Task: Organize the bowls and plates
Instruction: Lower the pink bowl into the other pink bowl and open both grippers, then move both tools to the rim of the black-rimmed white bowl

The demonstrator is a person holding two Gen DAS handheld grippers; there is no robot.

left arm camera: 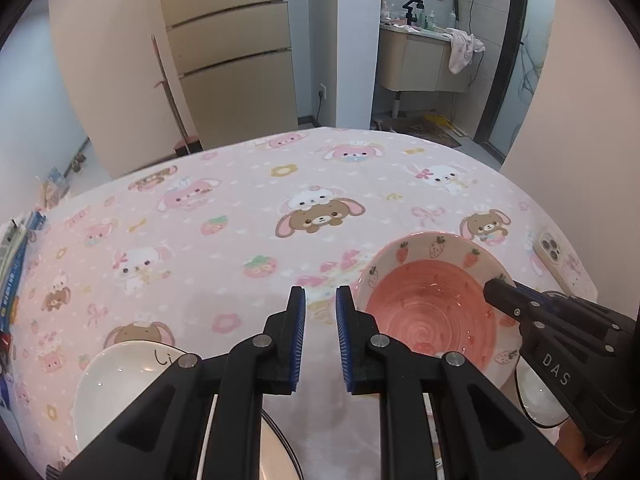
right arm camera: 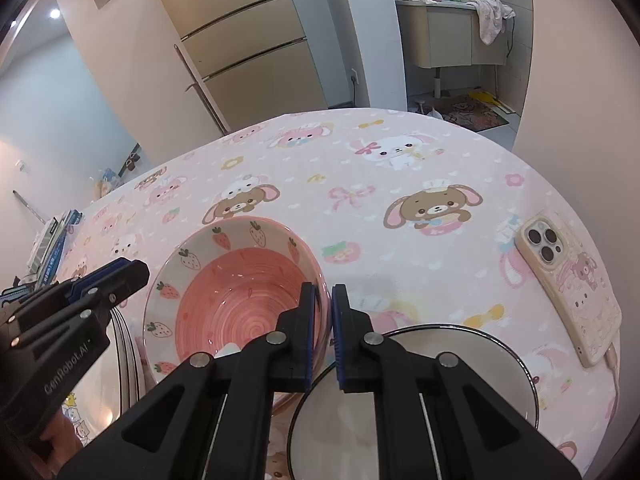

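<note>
A pink strawberry bowl (right arm camera: pixel 236 292) is held tilted above the table; it also shows in the left wrist view (left arm camera: pixel 432 300). My right gripper (right arm camera: pixel 324 312) is shut on the bowl's right rim, one finger inside and one outside. Below it sits a white black-rimmed bowl (right arm camera: pixel 472 364). My left gripper (left arm camera: pixel 320 316) is open and empty, just left of the strawberry bowl. A plain white bowl (left arm camera: pixel 116 380) lies at its lower left. A plate with a dark rim (left arm camera: pixel 276 452) lies under the left gripper.
The table has a pink bunny-print cloth (left arm camera: pixel 240 200). A phone in a pink case (right arm camera: pixel 568 280) lies at the right edge, with a cable. Books (left arm camera: pixel 16 256) are stacked at the left edge. A fridge and a bathroom are beyond the table.
</note>
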